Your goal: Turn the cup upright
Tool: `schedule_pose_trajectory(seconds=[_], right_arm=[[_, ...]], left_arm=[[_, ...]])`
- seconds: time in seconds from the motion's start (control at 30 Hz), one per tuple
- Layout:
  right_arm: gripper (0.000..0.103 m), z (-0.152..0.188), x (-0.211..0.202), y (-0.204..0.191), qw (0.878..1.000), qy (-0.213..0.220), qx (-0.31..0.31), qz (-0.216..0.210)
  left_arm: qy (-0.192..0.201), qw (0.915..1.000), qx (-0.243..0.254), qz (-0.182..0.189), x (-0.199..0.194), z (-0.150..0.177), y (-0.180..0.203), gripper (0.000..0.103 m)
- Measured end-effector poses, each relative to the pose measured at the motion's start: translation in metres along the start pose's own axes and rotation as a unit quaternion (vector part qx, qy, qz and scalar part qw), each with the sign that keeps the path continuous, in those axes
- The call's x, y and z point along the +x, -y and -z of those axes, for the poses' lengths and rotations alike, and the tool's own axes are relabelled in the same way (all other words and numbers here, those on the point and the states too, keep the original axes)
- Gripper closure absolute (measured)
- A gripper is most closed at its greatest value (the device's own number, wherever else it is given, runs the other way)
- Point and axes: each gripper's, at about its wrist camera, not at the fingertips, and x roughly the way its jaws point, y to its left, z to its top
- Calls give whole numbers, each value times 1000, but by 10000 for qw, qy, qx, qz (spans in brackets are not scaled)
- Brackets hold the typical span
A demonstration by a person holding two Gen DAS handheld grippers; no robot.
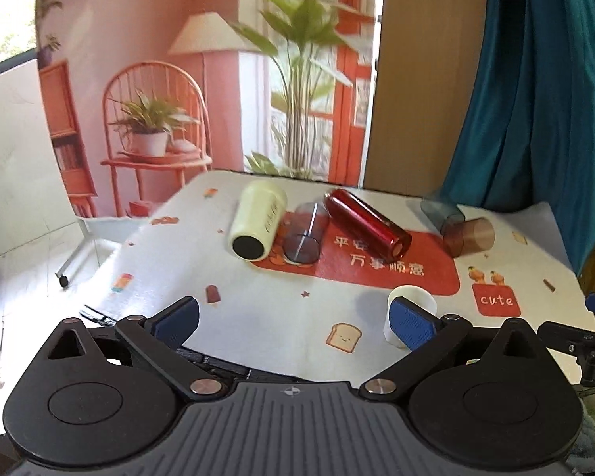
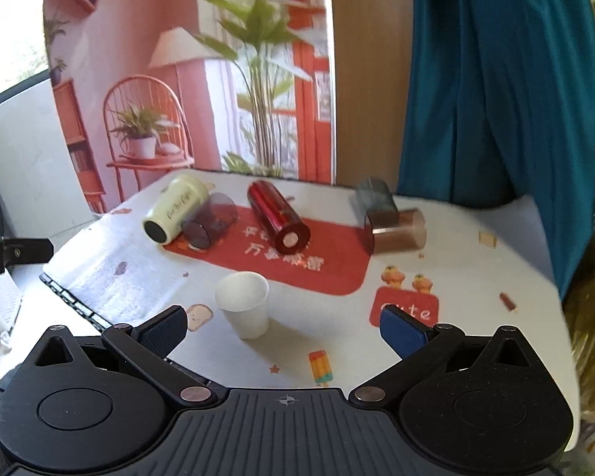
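Note:
A small white paper cup (image 2: 244, 303) stands upright, mouth up, on the table near its front edge. In the left wrist view the white cup (image 1: 412, 297) is partly hidden behind the right finger. My right gripper (image 2: 283, 327) is open and empty, with the cup just ahead between its fingers, nearer the left one. My left gripper (image 1: 295, 321) is open and empty, to the left of the cup. Several cups lie on their sides farther back: a cream one (image 2: 176, 208), a dark clear one (image 2: 210, 224), a red one (image 2: 277, 216), a brown one (image 2: 396, 230) and a grey one (image 2: 375, 194).
The table (image 2: 476, 277) has a white cloth with small prints and a red mat (image 2: 329, 261). A printed room backdrop (image 2: 178, 79) stands behind it, with a teal curtain (image 2: 496, 79) at the right. The table edges drop off left and right.

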Motion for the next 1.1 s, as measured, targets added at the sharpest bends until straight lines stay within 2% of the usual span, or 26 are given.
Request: schedule_pose_trajectory(seconds=[0.17,0.47,0.77,1.1], right_arm=[[0,5,-23,-14,9998,45,-166,-55],[0,11,-52,-22,9990,409,-196,48],[0,14,-58,-18,9986,498,-144,143],[0,15,-51,-23,9984,509,-175,157]], left_arm=[[77,9998,-162,31,-26,16,-5,0],[198,9996,-163,-82,-53,41,2,0],[361,9989,-45,-309,-56,43,8,0],[231,9985,-159,-463,-53,49,5,0]])
